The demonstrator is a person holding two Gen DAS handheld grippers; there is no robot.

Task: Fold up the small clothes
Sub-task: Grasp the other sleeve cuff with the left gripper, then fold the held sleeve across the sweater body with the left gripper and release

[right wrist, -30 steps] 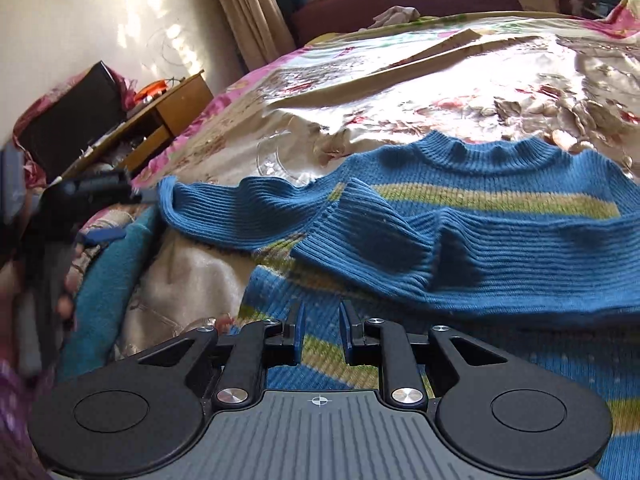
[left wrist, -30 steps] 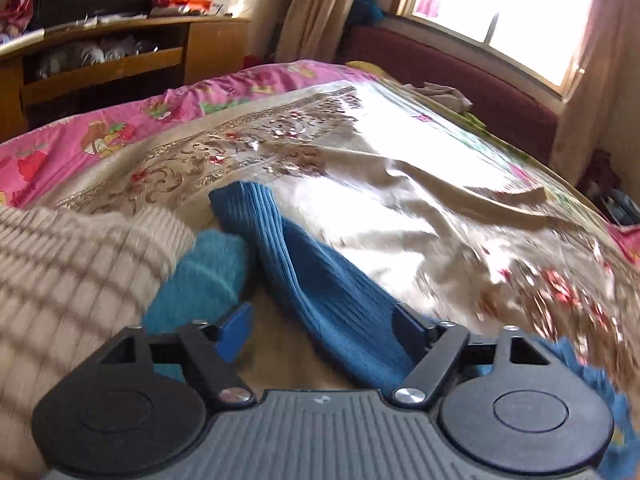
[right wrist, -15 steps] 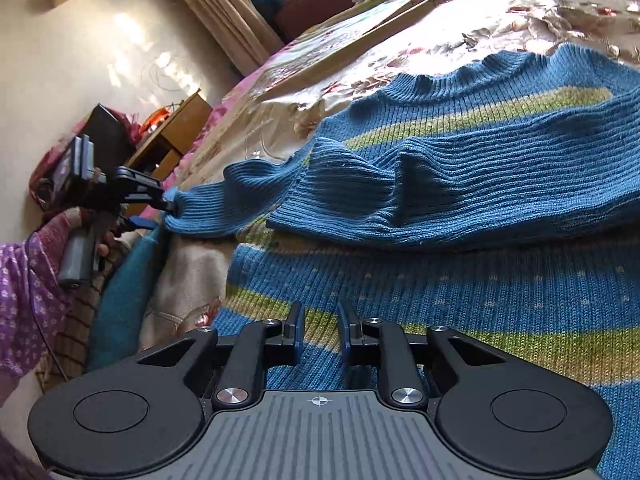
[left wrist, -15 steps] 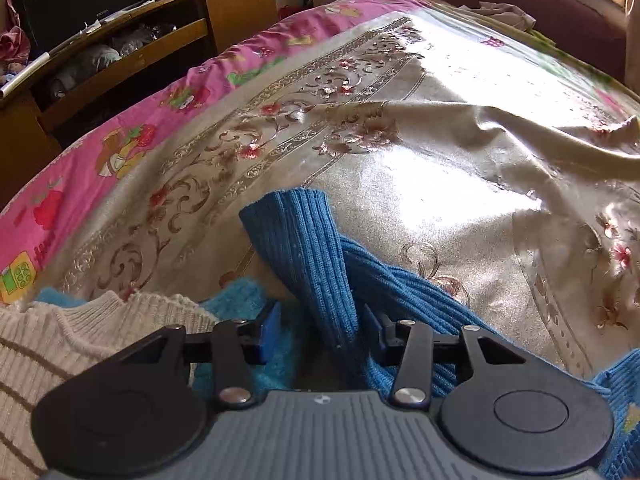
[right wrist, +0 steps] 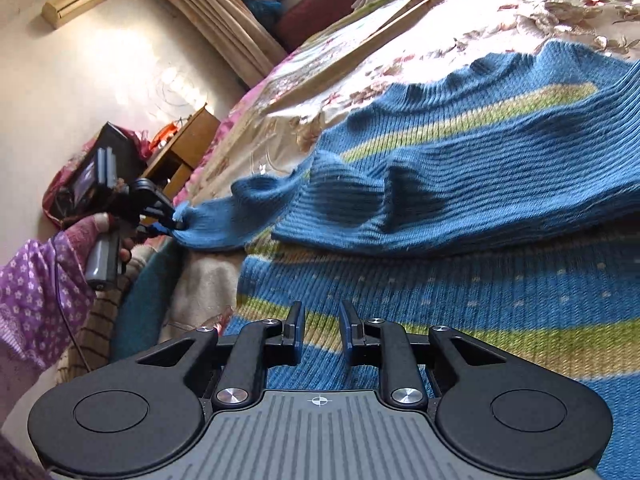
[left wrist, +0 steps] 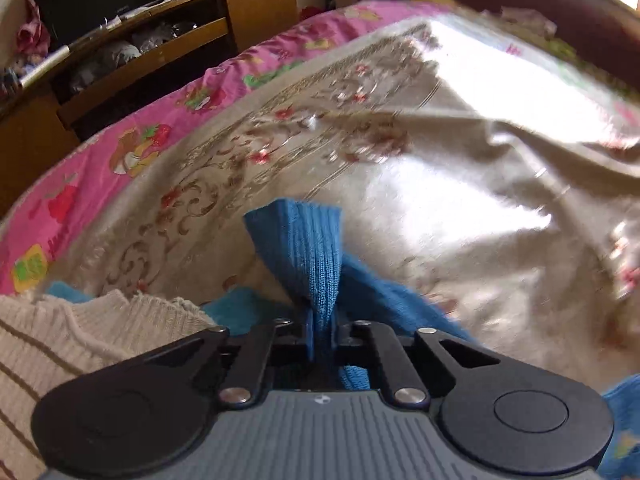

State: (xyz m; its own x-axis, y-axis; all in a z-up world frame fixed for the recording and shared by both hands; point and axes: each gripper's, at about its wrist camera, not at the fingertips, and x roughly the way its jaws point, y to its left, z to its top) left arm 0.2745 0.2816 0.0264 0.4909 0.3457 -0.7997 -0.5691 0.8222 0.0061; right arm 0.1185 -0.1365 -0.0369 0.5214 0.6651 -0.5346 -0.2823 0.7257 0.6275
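A blue knitted sweater [right wrist: 440, 280] with green and cream stripes lies spread on the bed, one sleeve folded across its chest. The other sleeve [left wrist: 304, 248] stretches out to the side. My left gripper [left wrist: 322, 332] is shut on this sleeve's cuff, and the ribbed fabric bunches up between the pads. The right wrist view shows the same grip, with the left gripper [right wrist: 176, 226] pinching the sleeve end [right wrist: 224, 228]. My right gripper [right wrist: 320, 312] hovers low over the sweater's striped body. A narrow gap shows between its fingers, with nothing in it.
A cream sweater with brown stripes [left wrist: 60, 340] and a teal garment [left wrist: 236, 308] lie beside the left gripper. The bed has a shiny beige floral cover [left wrist: 440, 220] over a pink sheet [left wrist: 120, 152]. A wooden shelf unit [left wrist: 160, 48] stands beyond. A purple-sleeved arm [right wrist: 32, 292] holds the left gripper.
The left gripper moved in over the blue sleeve and its jaws closed on the cuff. The right gripper rolled and dropped slightly toward the sweater, its narrow gap unchanged.
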